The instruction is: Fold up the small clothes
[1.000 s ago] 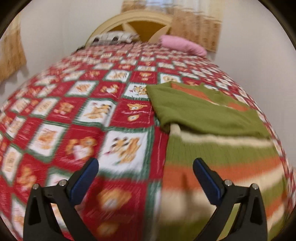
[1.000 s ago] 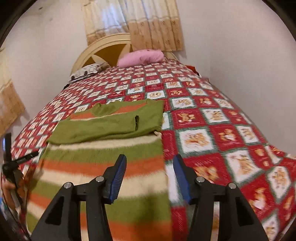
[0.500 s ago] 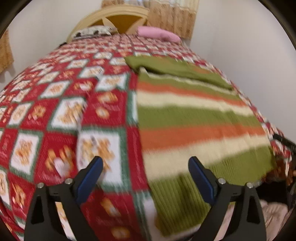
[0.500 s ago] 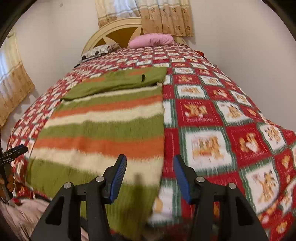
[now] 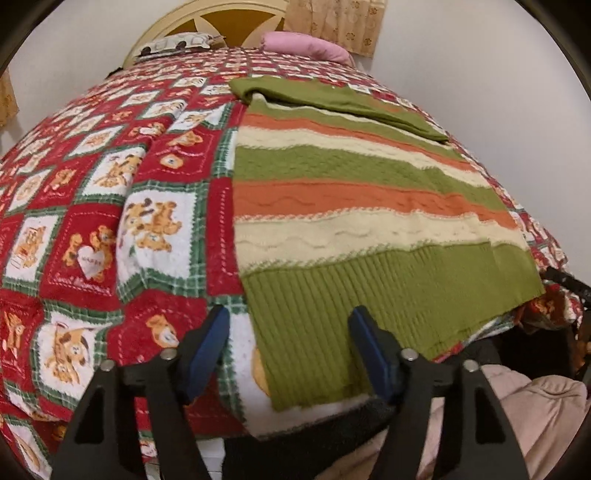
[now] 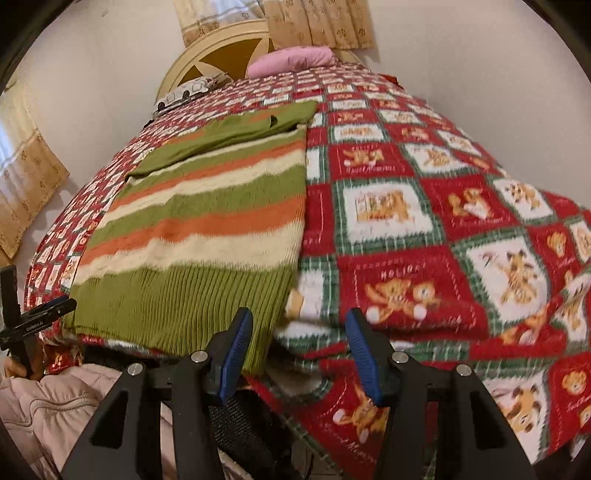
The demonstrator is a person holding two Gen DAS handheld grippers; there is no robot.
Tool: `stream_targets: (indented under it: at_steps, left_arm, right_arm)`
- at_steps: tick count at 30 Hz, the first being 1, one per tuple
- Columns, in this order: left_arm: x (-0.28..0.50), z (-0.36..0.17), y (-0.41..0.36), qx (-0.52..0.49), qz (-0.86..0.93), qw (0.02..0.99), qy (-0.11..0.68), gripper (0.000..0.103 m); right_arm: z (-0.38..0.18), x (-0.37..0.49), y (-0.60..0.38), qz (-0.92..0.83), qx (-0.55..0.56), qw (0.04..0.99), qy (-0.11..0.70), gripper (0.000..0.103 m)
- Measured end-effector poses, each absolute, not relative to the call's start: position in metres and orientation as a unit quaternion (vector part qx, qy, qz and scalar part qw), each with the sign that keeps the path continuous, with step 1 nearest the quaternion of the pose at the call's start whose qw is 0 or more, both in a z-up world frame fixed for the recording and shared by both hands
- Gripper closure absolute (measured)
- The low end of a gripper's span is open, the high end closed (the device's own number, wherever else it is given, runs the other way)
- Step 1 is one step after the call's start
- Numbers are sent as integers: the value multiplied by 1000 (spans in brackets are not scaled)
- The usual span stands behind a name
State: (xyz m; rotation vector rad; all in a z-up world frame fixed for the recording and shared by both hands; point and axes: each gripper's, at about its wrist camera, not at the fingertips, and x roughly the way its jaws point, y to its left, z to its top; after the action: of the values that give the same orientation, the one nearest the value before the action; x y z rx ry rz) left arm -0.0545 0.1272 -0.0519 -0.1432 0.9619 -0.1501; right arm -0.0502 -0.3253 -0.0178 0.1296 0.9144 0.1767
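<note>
Both grippers, left point(image 5: 288, 354) and right point(image 6: 299, 354), have drawn back to the bed's point(image 5: 110, 229) near edge, fingers spread and empty at the sweater's point(image 5: 351, 206) hem corners, ready to grasp.

From my seat I see a bed covered by a red, white and green bear-print blanket point(image 5: 110, 206), which reaches to the bed's near edge and hangs over it. At the far end stands a cream, arched headboard point(image 6: 221, 55) with a brown star-shaped inset. A pink pillow point(image 6: 291, 59) lies at the far right corner of the bed, and a patterned pillow point(image 5: 173, 42) at the far left corner. Beige curtains point(image 6: 317, 22) hang behind the headboard; another curtain point(image 6: 26, 177) hangs on the left wall. A quilted pale pink garment point(image 6: 44, 402) shows below the near edge.
</note>
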Motion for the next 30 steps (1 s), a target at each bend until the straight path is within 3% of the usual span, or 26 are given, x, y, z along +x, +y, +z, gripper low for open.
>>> stream_targets:
  at_steps: [9, 16, 18, 20, 25, 30]
  left_arm:
    - [-61, -53, 127, -87, -85, 874, 470, 36]
    - [-63, -53, 124, -81, -95, 871, 476, 37]
    - [-63, -52, 125, -85, -90, 872, 474, 49]
    - [-62, -53, 130, -99, -85, 870, 475, 83]
    - [-58, -53, 147, -159, -94, 855, 484, 95]
    - [-49, -38, 157, -201, -113, 855, 464, 96]
  right_arm:
    - [-33, -46, -302, 128, 59, 874, 465, 49]
    - [-45, -39, -290, 135, 61, 870, 469, 72]
    - [-44, -39, -295, 130, 66, 873, 464, 90]
    - [-43, -38, -300, 142, 84, 869, 467, 96]
    - [-32, -36, -303, 167, 121, 862, 463, 96]
    - [-7, -24, -305, 206, 184, 857, 434, 96]
